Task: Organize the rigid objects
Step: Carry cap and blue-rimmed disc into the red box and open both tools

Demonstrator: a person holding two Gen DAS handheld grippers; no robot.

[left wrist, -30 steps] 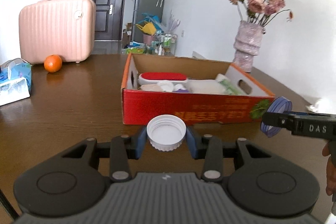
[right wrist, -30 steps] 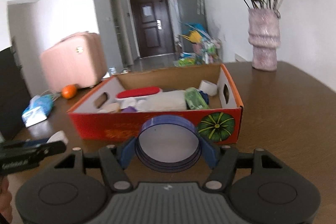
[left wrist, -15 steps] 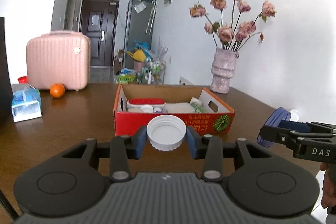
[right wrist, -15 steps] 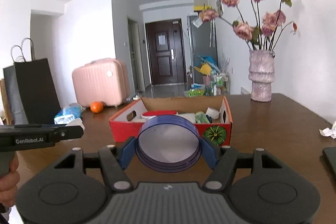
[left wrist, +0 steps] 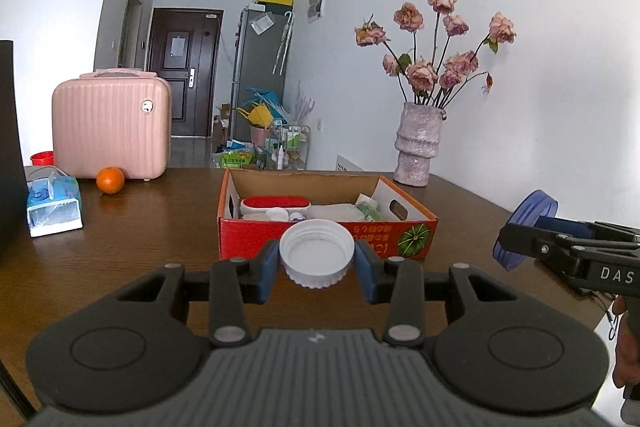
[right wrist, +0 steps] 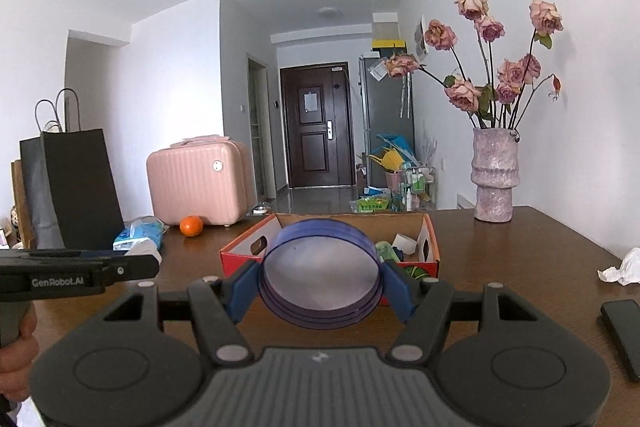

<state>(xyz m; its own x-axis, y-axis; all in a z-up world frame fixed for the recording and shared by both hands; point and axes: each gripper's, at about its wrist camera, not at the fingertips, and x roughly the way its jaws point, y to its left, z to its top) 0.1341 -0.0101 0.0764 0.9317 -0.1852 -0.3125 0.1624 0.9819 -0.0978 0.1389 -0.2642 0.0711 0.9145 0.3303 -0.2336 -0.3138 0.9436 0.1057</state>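
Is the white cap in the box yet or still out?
Out. The left gripper holds the white cap pinched between its pads, above the table, short of the red cardboard box.

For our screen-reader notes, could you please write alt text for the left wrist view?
The left hand-held gripper grips a white cap above a brown table, facing a red cardboard box of small items. At right, the right hand-held gripper holds a blue lid.

Pink suitcase far left on bench, orange just beside it. Tissue pack left. Vase of dried roses far right. Black paper bag far left.
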